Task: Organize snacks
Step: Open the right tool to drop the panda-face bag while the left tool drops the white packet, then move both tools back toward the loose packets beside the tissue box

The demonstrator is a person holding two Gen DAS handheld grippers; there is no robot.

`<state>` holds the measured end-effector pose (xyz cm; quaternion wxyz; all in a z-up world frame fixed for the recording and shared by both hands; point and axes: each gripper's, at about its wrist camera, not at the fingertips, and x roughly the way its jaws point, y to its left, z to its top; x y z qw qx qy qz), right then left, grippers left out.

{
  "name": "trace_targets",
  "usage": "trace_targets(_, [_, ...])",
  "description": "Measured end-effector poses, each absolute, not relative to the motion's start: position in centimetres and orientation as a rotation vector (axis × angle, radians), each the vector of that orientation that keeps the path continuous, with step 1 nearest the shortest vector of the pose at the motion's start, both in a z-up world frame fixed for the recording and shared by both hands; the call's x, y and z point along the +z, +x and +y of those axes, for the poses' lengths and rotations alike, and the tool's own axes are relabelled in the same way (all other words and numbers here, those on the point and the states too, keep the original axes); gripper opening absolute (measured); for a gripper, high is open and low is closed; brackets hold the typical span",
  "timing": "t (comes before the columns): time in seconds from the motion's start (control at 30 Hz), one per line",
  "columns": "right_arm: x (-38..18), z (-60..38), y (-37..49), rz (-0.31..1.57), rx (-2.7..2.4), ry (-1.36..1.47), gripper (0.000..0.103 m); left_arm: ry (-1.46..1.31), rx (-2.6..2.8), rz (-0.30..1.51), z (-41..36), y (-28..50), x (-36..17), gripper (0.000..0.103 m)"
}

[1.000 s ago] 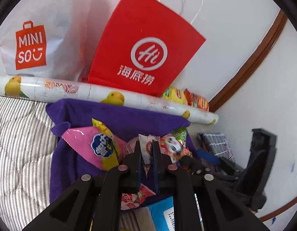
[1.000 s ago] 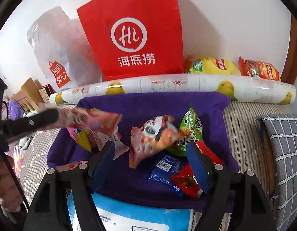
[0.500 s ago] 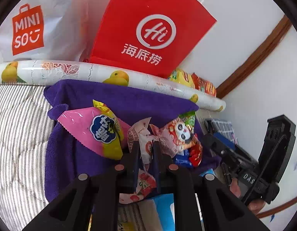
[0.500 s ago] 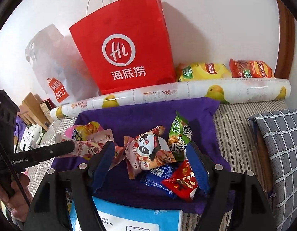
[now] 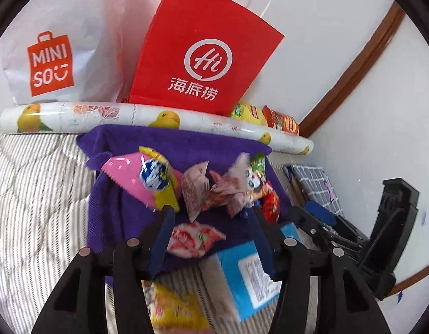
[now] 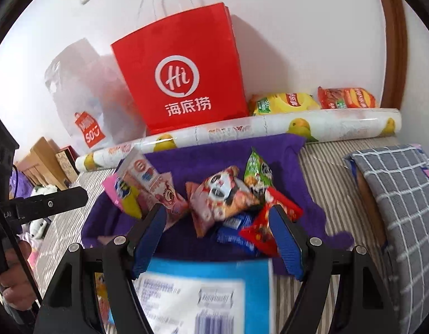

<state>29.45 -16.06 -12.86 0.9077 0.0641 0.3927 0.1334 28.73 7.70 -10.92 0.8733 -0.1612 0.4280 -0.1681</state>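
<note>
Several snack packets lie on a purple towel (image 5: 111, 208) on the bed. In the left wrist view a pink-and-yellow packet (image 5: 147, 179), a pale pink packet (image 5: 193, 192), a panda packet (image 5: 242, 183) and a strawberry packet (image 5: 195, 239) show. My left gripper (image 5: 211, 239) is open and empty just above the strawberry packet. My right gripper (image 6: 218, 236) is open and empty, above the towel's near edge, with the panda packet (image 6: 222, 197), a green packet (image 6: 257, 171), a red packet (image 6: 263, 229) and a blue packet (image 6: 235, 231) ahead.
A red paper bag (image 5: 203, 55) and a white Miniso bag (image 5: 55, 44) stand at the wall behind a rolled fruit-print sheet (image 5: 130, 117). Yellow and orange chip bags (image 6: 286, 103) lie behind the roll. A blue-and-white box (image 6: 200, 292) lies near. A checked pillow (image 6: 401, 208) is right.
My left gripper has opened and let go of the pale pink packet, which now lies on the towel. Both grippers have drawn back a little toward the near edge.
</note>
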Motion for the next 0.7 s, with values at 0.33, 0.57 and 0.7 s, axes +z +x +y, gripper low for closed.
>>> trace_targets(0.33, [-12.2,-13.0,23.2,0.828,0.242,0.056,0.075,-0.266,-0.309,0.869,9.9,23.9,-10.1,0.058])
trace_targets(0.57, [-12.3,-10.3,19.4,0.881,0.405,0.144,0.075,-0.26,-0.284,0.867,12.0,21.9,-10.3,0.058])
trace_targets(0.7, [-12.4,-8.3,17.4,0.89,0.463,0.141,0.075,-0.266,-0.275,0.871,13.2,21.2,-10.7,0.058])
